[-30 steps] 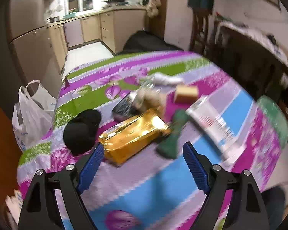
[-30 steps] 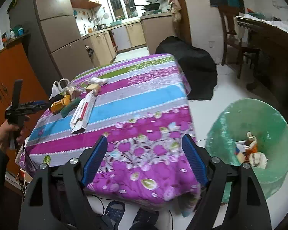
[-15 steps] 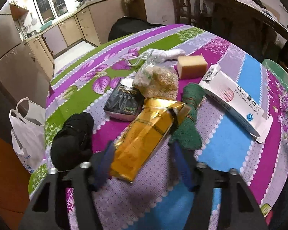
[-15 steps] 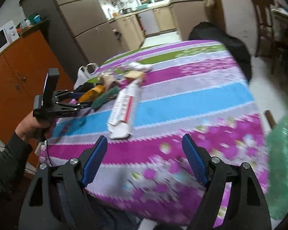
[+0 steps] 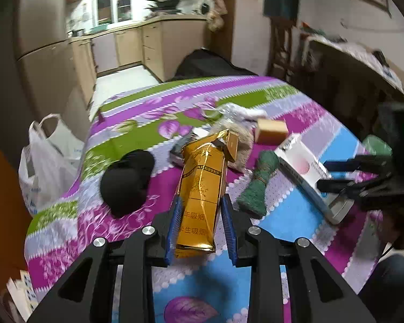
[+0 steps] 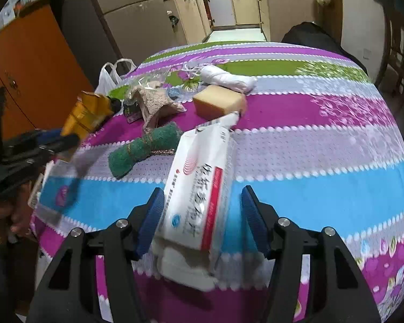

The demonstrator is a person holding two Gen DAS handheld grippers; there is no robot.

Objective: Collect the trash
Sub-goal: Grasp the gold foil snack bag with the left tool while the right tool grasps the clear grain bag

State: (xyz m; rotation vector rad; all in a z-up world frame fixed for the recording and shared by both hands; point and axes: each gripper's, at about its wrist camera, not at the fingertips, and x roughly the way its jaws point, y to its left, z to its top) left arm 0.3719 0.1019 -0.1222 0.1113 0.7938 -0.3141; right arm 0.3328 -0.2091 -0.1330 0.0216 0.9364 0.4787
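A gold cigarette carton sits between the blue pads of my left gripper. Its jaws are closing and press on the carton's near end, and the far end tilts up off the cloth. The right wrist view shows the same carton raised at the left in that gripper. My right gripper straddles the near end of a long white medicine box. Its jaws are closing, with a gap still showing at the right pad. The box lies flat on the table.
On the striped floral tablecloth lie a green scrubber, a yellow sponge, a bag of grain, a white roll and a black lump. A white plastic bag hangs at the left. A green bin stands to the right.
My left jaws have narrowed onto the gold carton, which now points along the gripper and tilts up. My right gripper swung from the bin to the table and now straddles the white box.
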